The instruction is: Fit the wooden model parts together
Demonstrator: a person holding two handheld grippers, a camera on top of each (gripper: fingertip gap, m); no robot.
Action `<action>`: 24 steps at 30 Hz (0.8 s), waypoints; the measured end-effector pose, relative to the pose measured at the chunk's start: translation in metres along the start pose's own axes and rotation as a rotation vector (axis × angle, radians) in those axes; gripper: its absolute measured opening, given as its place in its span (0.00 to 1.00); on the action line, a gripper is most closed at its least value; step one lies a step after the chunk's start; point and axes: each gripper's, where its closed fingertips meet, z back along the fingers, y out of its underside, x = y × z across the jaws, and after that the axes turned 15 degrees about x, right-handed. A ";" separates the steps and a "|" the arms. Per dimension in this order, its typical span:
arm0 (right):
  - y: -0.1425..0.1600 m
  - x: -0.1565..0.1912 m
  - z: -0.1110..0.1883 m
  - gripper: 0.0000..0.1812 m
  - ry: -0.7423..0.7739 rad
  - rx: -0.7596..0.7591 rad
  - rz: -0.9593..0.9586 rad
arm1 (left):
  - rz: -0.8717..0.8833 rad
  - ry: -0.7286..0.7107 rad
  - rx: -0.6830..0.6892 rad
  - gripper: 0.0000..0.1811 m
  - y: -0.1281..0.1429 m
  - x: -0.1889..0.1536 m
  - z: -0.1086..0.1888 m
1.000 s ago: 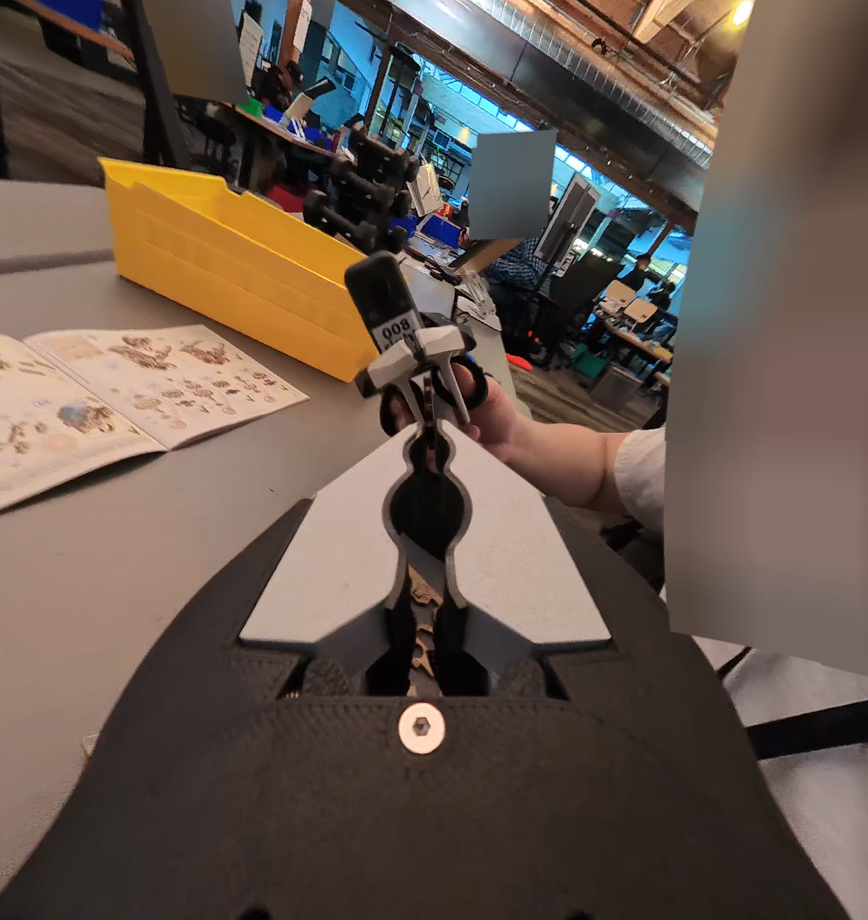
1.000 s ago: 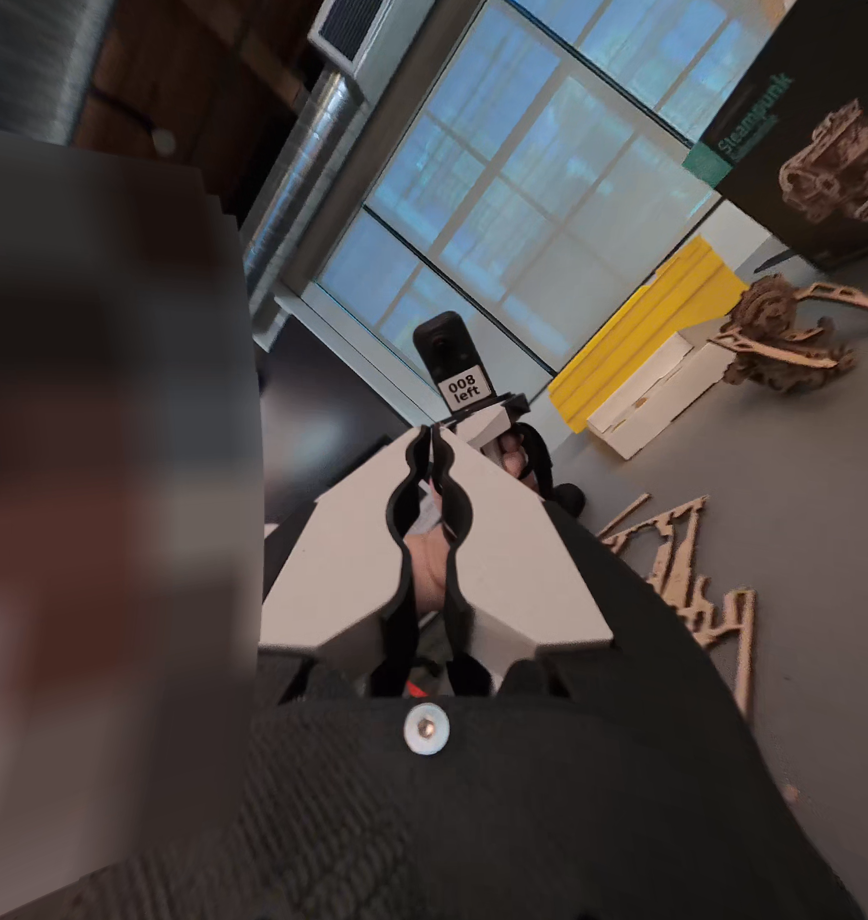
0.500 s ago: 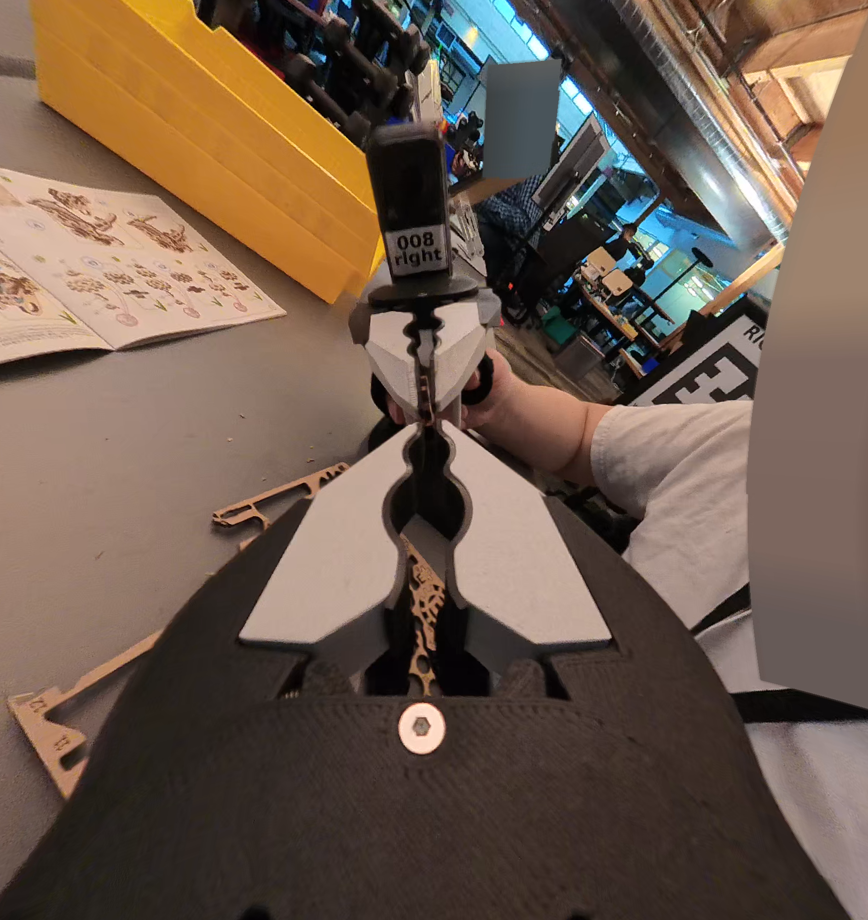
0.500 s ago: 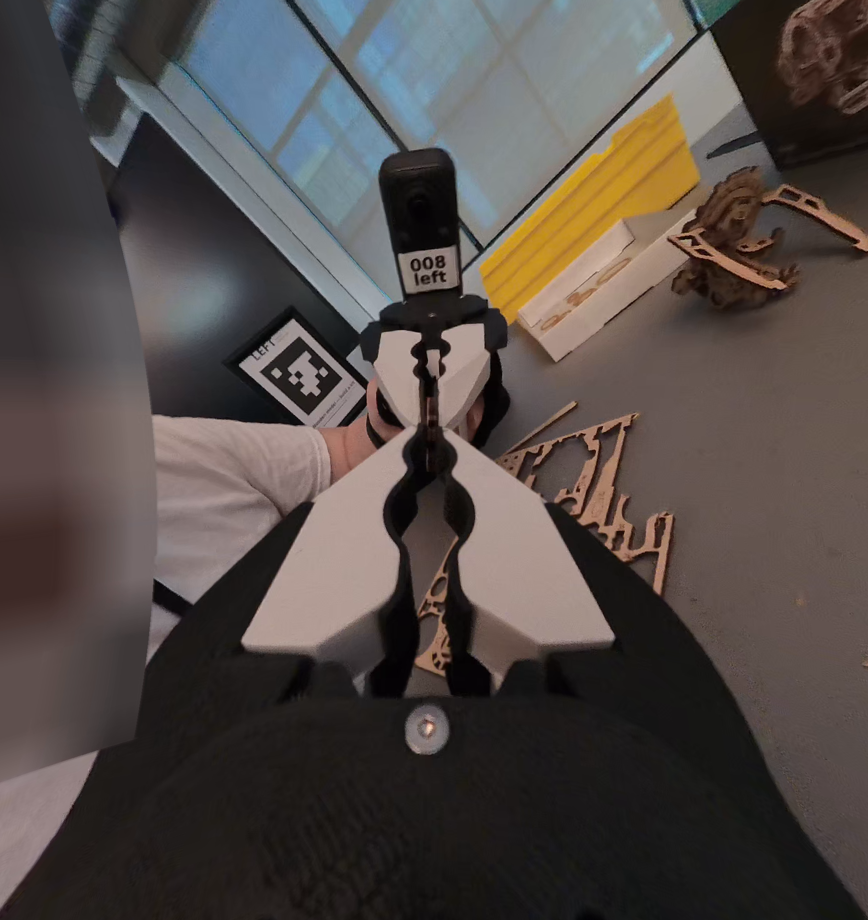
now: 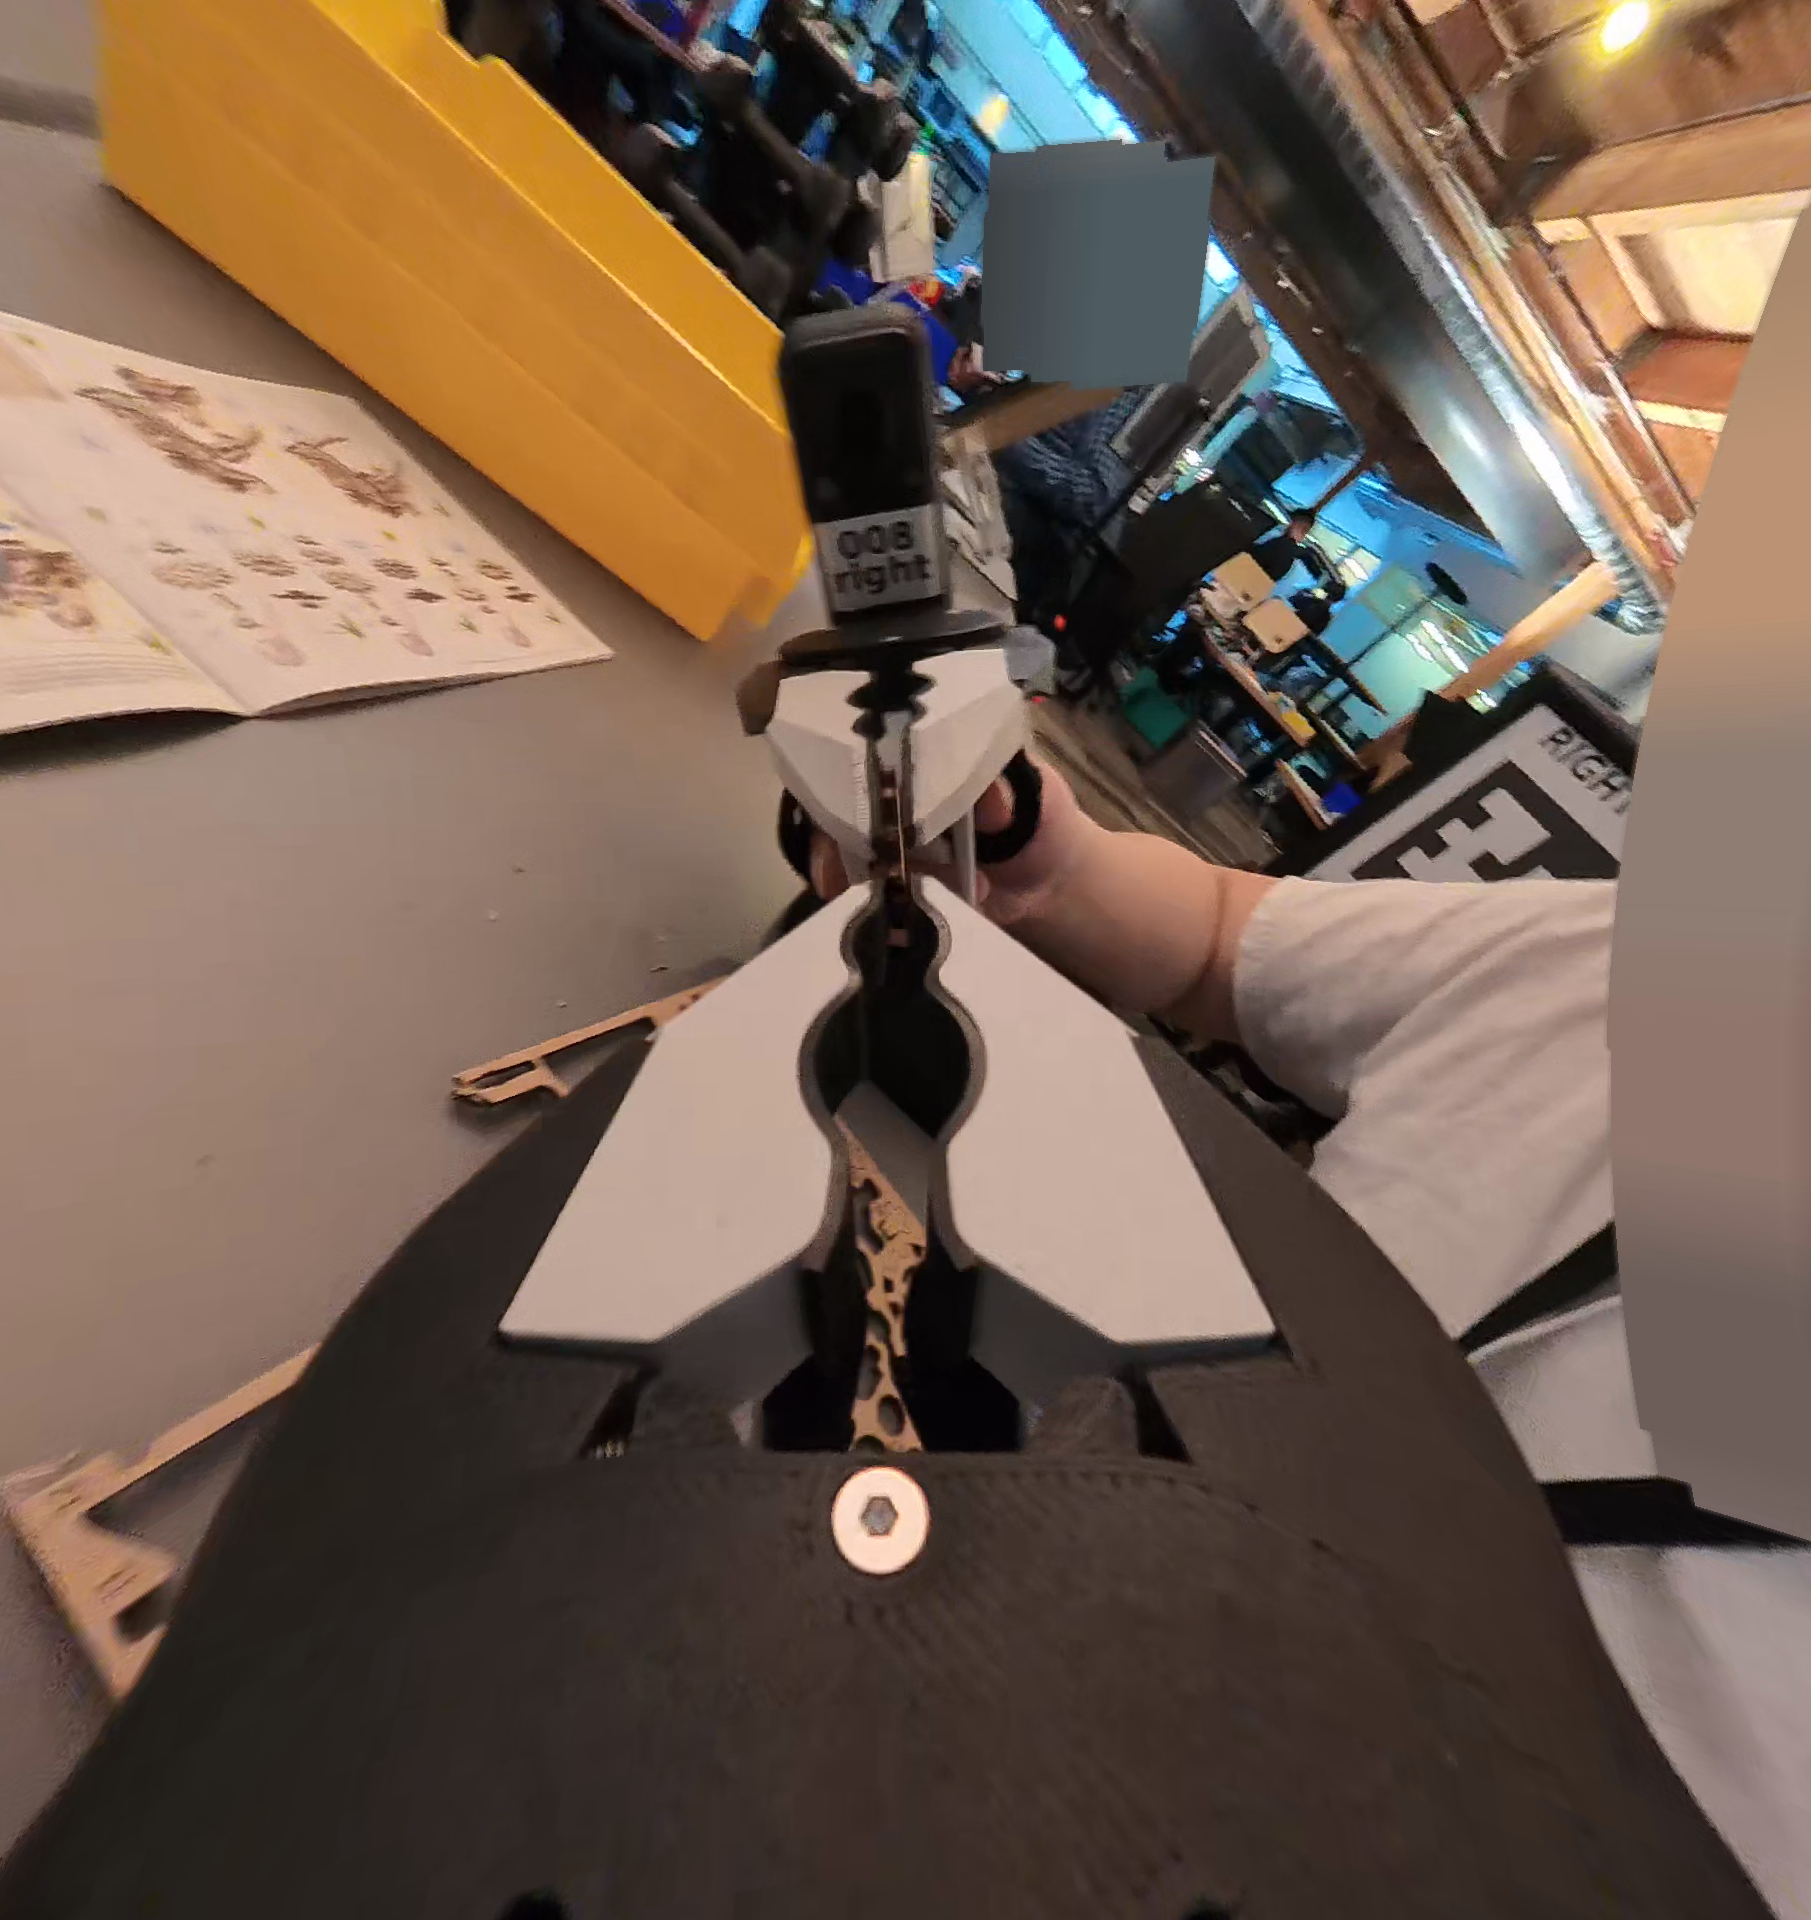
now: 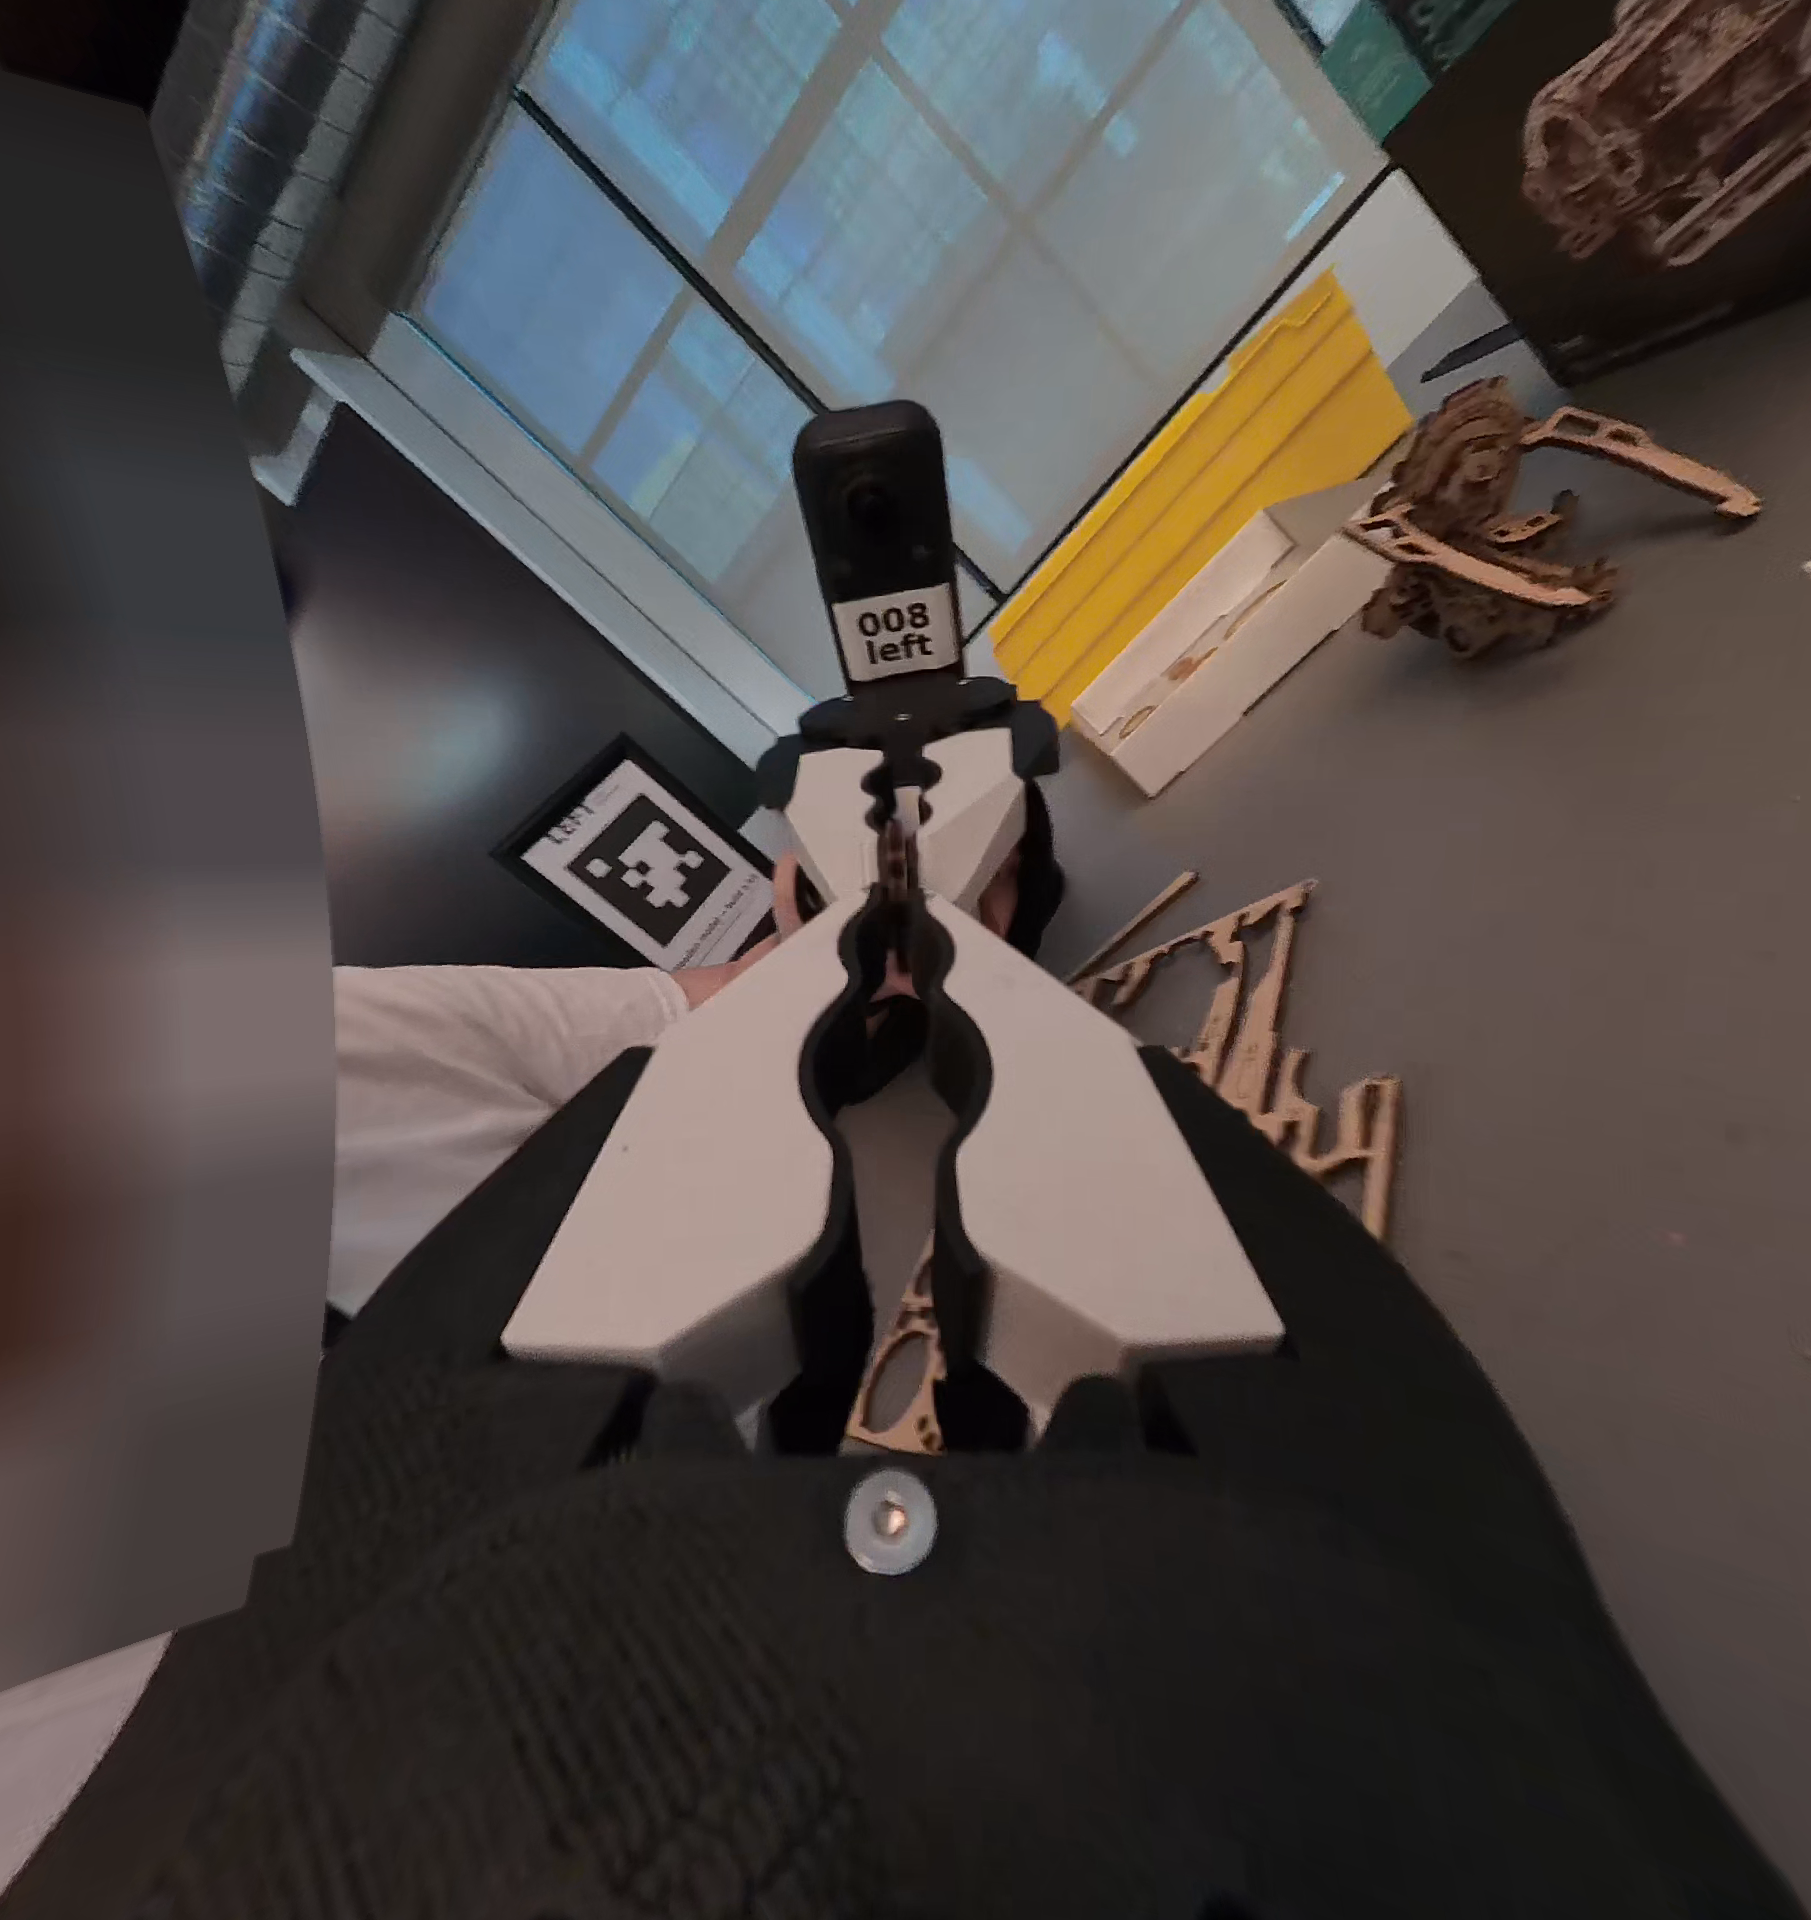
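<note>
My left gripper [image 5: 893, 899] is shut on a thin perforated wooden part [image 5: 885, 1288] that runs back between its fingers. My right gripper [image 6: 893, 906] is shut on a flat wooden part with oval cut-outs [image 6: 906, 1366]. The two grippers face each other tip to tip above the grey table, almost touching. In the left wrist view the right gripper [image 5: 885, 847] shows its part edge-on. In the right wrist view the left gripper [image 6: 896, 868] shows the same way. The joint between the parts is hidden by the fingertips.
A yellow bin [image 5: 444, 270] and an open instruction booklet [image 5: 205, 540] lie at the far left. Leftover wooden sheet frames [image 6: 1254, 1049] lie under the grippers. A built wooden model [image 6: 1472, 540], a white box [image 6: 1213, 644] and a black kit box [image 6: 1659, 156] stand at the back. Only a small space, under 4 cm, lies between the two pairs of fingers.
Both grippers have tilted down from the room and window toward the table. They have closed in on each other until their tips nearly meet. Both stay shut on their parts.
</note>
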 end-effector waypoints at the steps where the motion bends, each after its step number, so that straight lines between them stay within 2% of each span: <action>1: -0.003 -0.006 0.005 0.02 0.054 -0.007 0.023 | 0.017 -0.026 -0.004 0.00 -0.001 0.007 0.004; 5: -0.024 -0.025 0.040 0.03 0.304 -0.056 0.197 | 0.158 -0.138 0.069 0.00 0.008 0.055 0.025; 7: -0.025 -0.027 0.046 0.03 0.323 -0.038 0.210 | 0.279 -0.127 0.074 0.00 0.011 0.072 0.033; 9: -0.023 -0.030 0.046 0.03 0.316 -0.025 0.193 | 0.367 -0.136 0.155 0.00 0.025 0.087 0.035; 13: -0.015 -0.031 0.037 0.03 0.292 0.012 0.173 | 0.405 -0.312 0.235 0.01 0.042 0.123 0.042; 17: -0.008 -0.031 0.030 0.03 0.315 0.069 0.211 | 0.371 -0.421 0.271 0.14 0.044 0.125 0.051; 24: -0.012 -0.026 0.037 0.03 0.346 0.080 0.278 | 0.177 -0.642 0.272 0.16 0.034 0.108 0.082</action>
